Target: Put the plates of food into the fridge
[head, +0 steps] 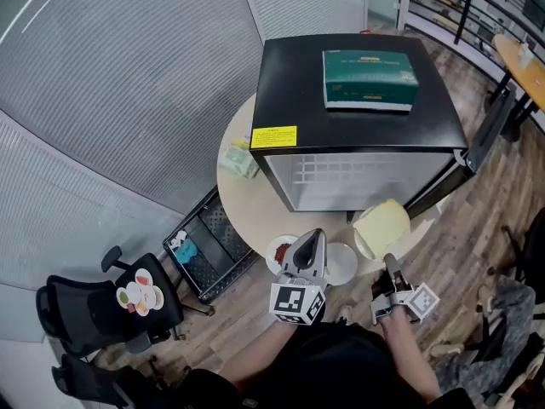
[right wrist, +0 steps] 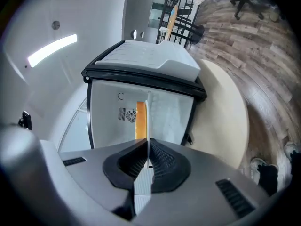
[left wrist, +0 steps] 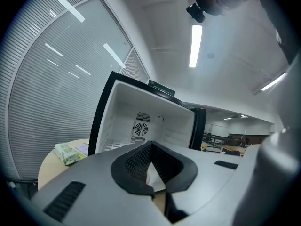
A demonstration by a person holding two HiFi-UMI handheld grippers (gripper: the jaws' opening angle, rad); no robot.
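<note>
The black mini fridge (head: 358,83) stands on a round table (head: 243,207) with its door (head: 464,164) swung open to the right. Its white inside (left wrist: 146,121) faces both grippers. My right gripper (head: 388,262) is shut on the rim of a white plate (head: 381,227) that carries a yellow slab of food, held just in front of the fridge opening. In the right gripper view that plate (right wrist: 148,119) shows edge-on between the jaws (right wrist: 148,161), with the orange food (right wrist: 140,119) beside it. My left gripper (head: 308,239) is shut and hovers level between a plate of red food (head: 277,252) and a white plate (head: 342,264).
A green box (head: 370,79) lies on top of the fridge. A tissue pack (head: 238,160) sits on the table left of the fridge. Below the table's left edge stand a black wire cart (head: 211,241) and an office chair (head: 102,313).
</note>
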